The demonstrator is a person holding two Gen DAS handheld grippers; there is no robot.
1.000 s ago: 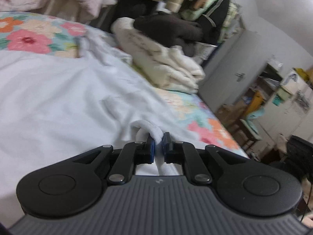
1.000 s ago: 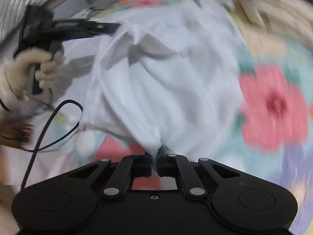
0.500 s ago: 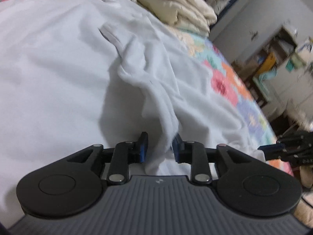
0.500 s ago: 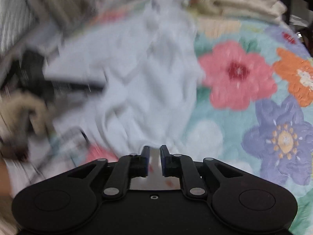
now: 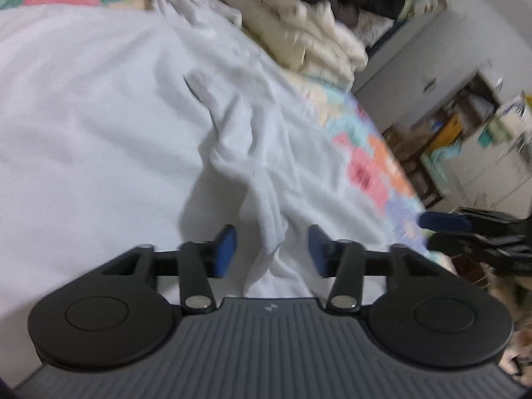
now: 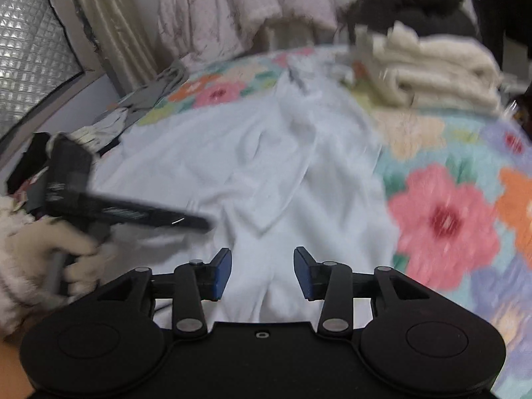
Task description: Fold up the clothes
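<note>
left gripper (image 5: 271, 249): we see the jaws spread, having just been opening. A ridge of the shirt (image 5: 99, 116) runs up between the blue pads (image 5: 224, 249), but neither pad presses on it. Nothing is pinched.
right gripper (image 6: 262, 274): same on our side, jaws apart and just been opening. White cloth lies under and between the pads (image 6: 222, 272), with a clear gap on both sides. No grip.
shirt (image 6: 266, 166): white, spread over the bed (image 6: 442, 219), mostly flat. We see creases and a folded-over flap near the middle, and a bunched ridge running toward the left gripper. Its near edge sits right under both claws.
bed: flowered cover with pink, orange and purple blooms on teal, showing bare to the right of the shirt and at the far end.
stack (image 6: 439, 69): cream folded clothes at the far right of the bed, just past the shirt's far end. Something dark (image 6: 409, 0) sits on top of and behind it.
cross-view: from the right wrist we see the left gripper (image 6: 133, 212) as a blurred dark bar at the shirt's left edge, held by a hand (image 6: 56, 252) in a fuzzy pale sleeve. From the left wrist, the right gripper (image 5: 465, 229) shows at the right edge, beside the shirt.
background: pale clothes (image 6: 226, 10) hang behind the bed. Shelves (image 5: 459, 139) stand by the far wall.
blur: both views are smeared, so we cannot tell fine detail.
</note>
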